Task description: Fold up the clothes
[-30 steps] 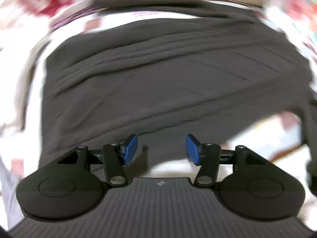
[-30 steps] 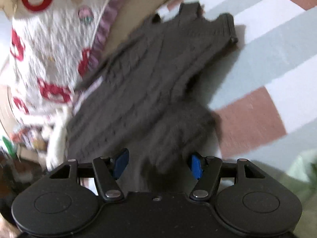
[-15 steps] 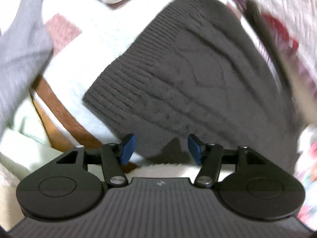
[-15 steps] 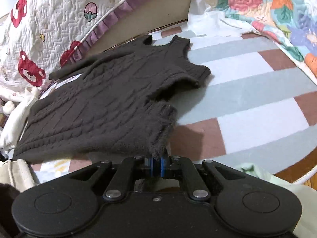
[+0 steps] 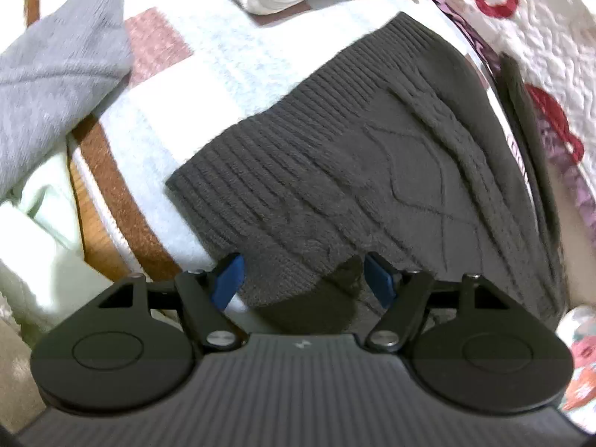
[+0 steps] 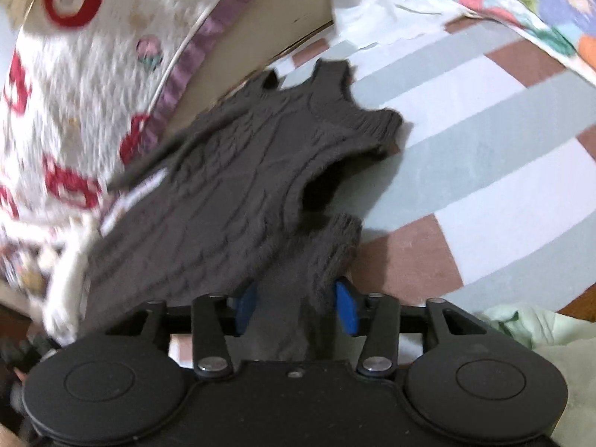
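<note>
opening both grippers, l (image 5: pixel 303 279) r (image 6: pixel 296 307), round vest (image 6: pixel 238 186)

No readable txt, labels, brand names or nos. showing in either view. Only mark: a tiny pale logo-like sign sitting on the ribbed body of the left gripper (image 5: pixel 303 279), just behind its blue pads, too small to be reading as letters. The quilt (image 6: pixel 82 85) w/ red printed shapes is blurring; nothing on it is reading as writing.
</note>
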`<move>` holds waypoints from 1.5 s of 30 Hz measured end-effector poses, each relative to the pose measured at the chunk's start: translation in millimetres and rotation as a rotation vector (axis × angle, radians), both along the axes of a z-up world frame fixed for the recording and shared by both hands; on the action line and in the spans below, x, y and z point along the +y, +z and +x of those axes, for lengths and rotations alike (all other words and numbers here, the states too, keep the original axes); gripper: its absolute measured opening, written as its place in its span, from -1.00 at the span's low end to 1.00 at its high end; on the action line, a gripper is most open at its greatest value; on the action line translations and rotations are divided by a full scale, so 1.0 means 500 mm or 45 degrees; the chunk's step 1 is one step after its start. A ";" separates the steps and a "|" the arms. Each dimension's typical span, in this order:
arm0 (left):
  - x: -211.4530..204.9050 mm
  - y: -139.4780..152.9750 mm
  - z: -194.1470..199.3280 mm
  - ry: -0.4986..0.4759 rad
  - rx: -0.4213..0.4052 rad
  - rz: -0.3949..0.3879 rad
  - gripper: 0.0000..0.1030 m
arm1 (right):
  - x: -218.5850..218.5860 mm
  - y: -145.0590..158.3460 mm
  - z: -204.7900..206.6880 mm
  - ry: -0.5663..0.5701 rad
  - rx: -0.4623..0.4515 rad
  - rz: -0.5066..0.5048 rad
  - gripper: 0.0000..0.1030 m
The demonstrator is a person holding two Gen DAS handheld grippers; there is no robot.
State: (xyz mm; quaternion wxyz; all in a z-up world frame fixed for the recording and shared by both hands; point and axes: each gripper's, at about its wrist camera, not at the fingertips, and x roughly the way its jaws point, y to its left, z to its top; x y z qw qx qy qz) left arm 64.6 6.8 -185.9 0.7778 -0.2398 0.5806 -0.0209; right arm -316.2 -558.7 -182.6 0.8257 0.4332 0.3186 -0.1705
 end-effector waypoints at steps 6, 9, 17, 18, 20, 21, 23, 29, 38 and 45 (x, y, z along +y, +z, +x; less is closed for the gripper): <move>-0.032 0.027 -0.021 -0.125 -0.066 0.149 0.40 | -0.070 -0.013 0.011 -0.159 -0.049 0.122 0.21; -0.089 0.075 -0.048 -0.313 -0.249 0.306 0.32 | -0.097 -0.027 0.032 -0.170 -0.090 0.126 0.30; -0.251 0.178 -0.101 -0.746 -0.656 0.539 0.41 | -0.112 -0.011 0.123 -0.062 -0.195 -0.302 -0.87; -0.262 0.181 -0.099 -0.764 -0.656 0.515 0.41 | -0.085 0.024 0.133 0.007 -0.198 -0.448 -0.87; -0.277 0.180 -0.087 -0.778 -0.643 0.464 0.41 | -0.055 0.074 0.131 0.041 -0.212 -0.625 -0.89; -0.283 0.173 -0.080 -0.777 -0.622 0.438 0.41 | -0.060 0.085 0.121 -0.001 -0.193 -0.674 -0.90; -0.293 0.152 -0.068 -0.782 -0.573 0.408 0.41 | -0.088 0.071 0.108 -0.085 -0.061 -0.749 -0.90; -0.310 0.071 -0.046 -0.924 -0.315 0.474 0.42 | -0.095 -0.003 0.115 -0.104 0.152 -0.524 -0.90; -0.204 0.119 0.141 -0.721 -0.565 0.273 0.61 | -0.017 0.198 0.215 -0.045 0.003 -0.718 -0.10; -0.158 0.083 0.268 -0.755 -0.660 0.341 0.61 | 0.225 0.332 0.464 0.713 -0.187 -1.106 -0.15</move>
